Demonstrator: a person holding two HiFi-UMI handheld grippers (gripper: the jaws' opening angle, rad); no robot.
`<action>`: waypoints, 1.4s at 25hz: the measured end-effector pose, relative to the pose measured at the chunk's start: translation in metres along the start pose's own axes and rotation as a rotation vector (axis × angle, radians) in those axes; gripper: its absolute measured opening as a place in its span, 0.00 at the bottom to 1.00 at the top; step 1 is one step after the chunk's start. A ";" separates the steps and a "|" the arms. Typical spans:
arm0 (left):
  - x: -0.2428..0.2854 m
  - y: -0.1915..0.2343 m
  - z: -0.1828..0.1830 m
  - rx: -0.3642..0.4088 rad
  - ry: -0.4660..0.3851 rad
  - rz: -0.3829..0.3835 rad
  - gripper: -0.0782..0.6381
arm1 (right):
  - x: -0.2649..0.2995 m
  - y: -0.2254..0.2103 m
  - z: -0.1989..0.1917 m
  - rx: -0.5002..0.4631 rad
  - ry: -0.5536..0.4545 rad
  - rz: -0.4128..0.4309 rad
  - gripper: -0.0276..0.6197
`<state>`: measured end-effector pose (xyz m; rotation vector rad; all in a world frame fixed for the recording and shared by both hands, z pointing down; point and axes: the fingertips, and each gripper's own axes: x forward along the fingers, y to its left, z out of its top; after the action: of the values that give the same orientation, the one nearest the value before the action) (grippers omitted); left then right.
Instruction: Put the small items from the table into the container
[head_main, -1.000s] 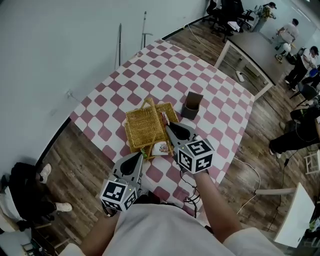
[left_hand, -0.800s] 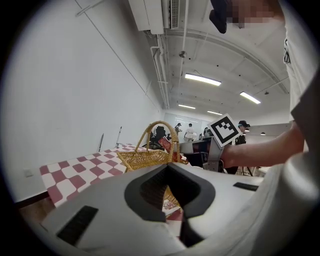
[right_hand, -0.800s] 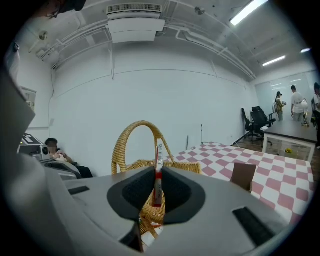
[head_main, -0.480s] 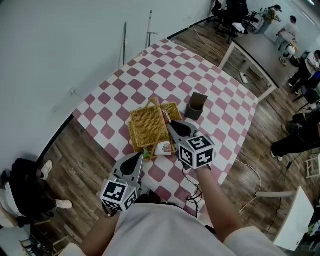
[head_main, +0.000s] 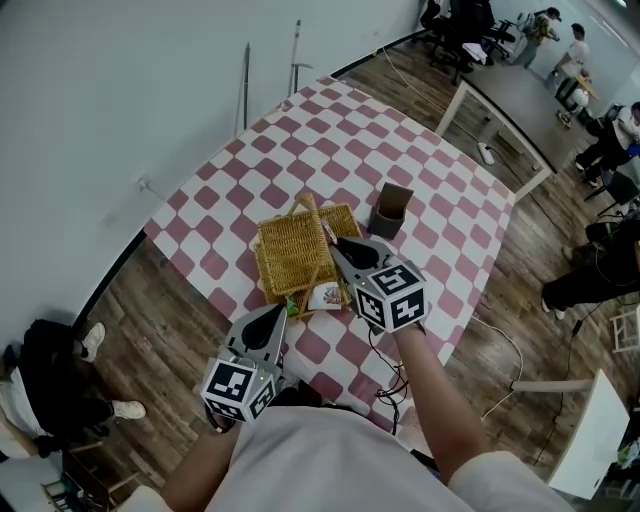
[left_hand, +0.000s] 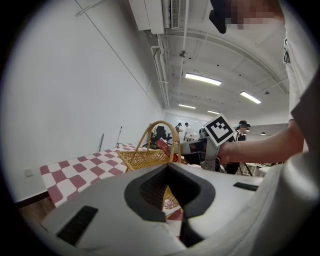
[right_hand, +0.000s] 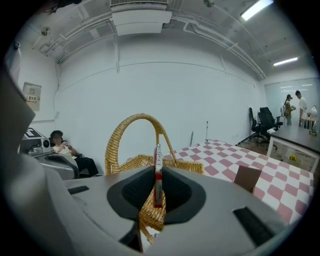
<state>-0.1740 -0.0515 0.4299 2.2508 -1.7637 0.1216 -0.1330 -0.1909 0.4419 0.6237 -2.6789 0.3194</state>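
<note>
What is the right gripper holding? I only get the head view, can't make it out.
Observer: A thin red-and-white packet, clamped upright in the right gripper.
Operator: And the other one?
Observer: The left gripper is shut, nothing between its jaws.
Operator: What's ahead of the packet?
Observer: The basket handle, arching upright straight ahead in the right gripper view.

The packet (right_hand: 158, 157) in the right tool (right_hand: 157, 175) shows edge-on, print unreadable.
</note>
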 end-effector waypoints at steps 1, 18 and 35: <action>0.000 0.000 0.000 0.000 0.000 0.000 0.09 | 0.000 0.000 -0.001 -0.003 0.001 -0.001 0.16; -0.003 -0.003 0.002 0.003 -0.006 -0.006 0.09 | -0.010 -0.003 0.002 0.015 -0.024 -0.019 0.19; 0.001 -0.015 0.005 0.018 -0.011 -0.044 0.09 | -0.036 0.009 -0.007 0.058 -0.053 0.026 0.08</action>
<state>-0.1596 -0.0509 0.4224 2.3055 -1.7240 0.1162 -0.1049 -0.1667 0.4322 0.6238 -2.7392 0.3935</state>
